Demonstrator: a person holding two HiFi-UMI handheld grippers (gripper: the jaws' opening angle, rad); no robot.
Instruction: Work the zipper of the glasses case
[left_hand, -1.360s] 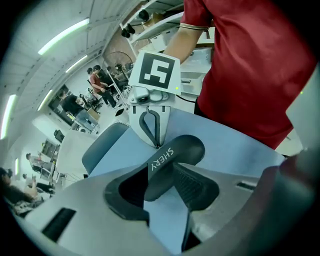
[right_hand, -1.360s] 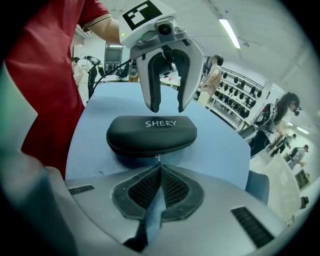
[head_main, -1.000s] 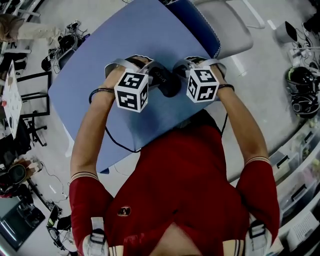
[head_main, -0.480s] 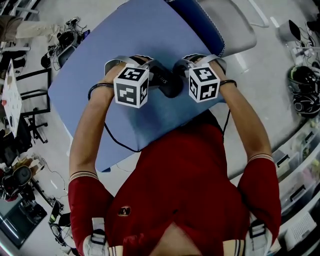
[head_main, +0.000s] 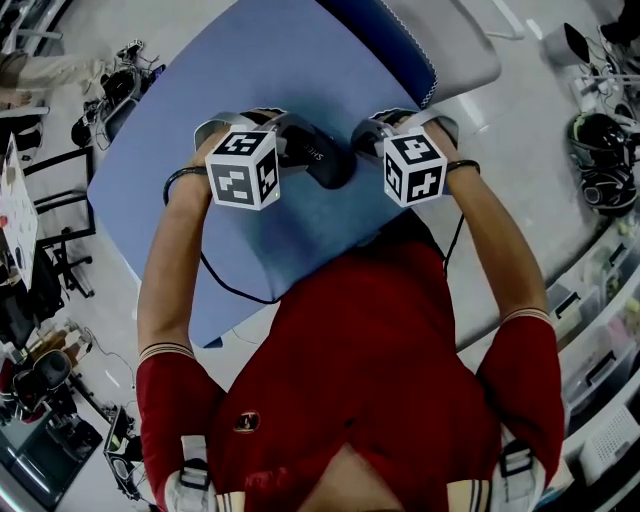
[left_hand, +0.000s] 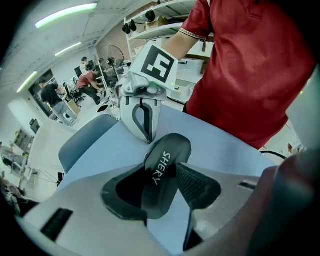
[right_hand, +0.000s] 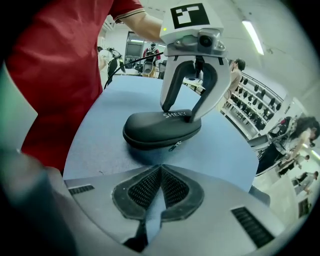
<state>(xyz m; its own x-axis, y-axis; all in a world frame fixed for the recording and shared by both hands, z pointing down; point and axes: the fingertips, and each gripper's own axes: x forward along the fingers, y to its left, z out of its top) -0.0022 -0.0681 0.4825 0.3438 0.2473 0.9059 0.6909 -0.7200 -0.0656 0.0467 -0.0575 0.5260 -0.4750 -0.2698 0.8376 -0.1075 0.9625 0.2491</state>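
Nearest the person, just short of the desk's (head_main: 300, 60) near edge, the right tool (right_hand: 160, 172) has its jaws pressed together with nothing between them. Over the last second it has slid a little toward the desk's right edge, and a strip of bare blue surface now lies between it and the glasses case (right_hand: 155, 130). Its jaws were already closed and have stayed so.

Beyond it, near the middle of the desk's near half, the case lies on its base. The zipper pull (right_hand: 175, 146) hangs loose on the side facing the right tool, touched by nothing. Along that side the case looks zipped.

At the far end of the case, the left tool (left_hand: 162, 170) pinches it from above, one pad on each flank. That tool has kept its place but rolled slightly, so its marker cube now shows tilted in the head view, and the case seems to have turned a little with it.

My reading is that the case is braced and no zipper travel is under way. The right tool looks to be lining up on the pull and would have to spread its jaws first.

The only readable writing is the pale lettering (left_hand: 161, 169) "SHERY" on the lid, while the tools' cubes bear only black-and-white square patterns
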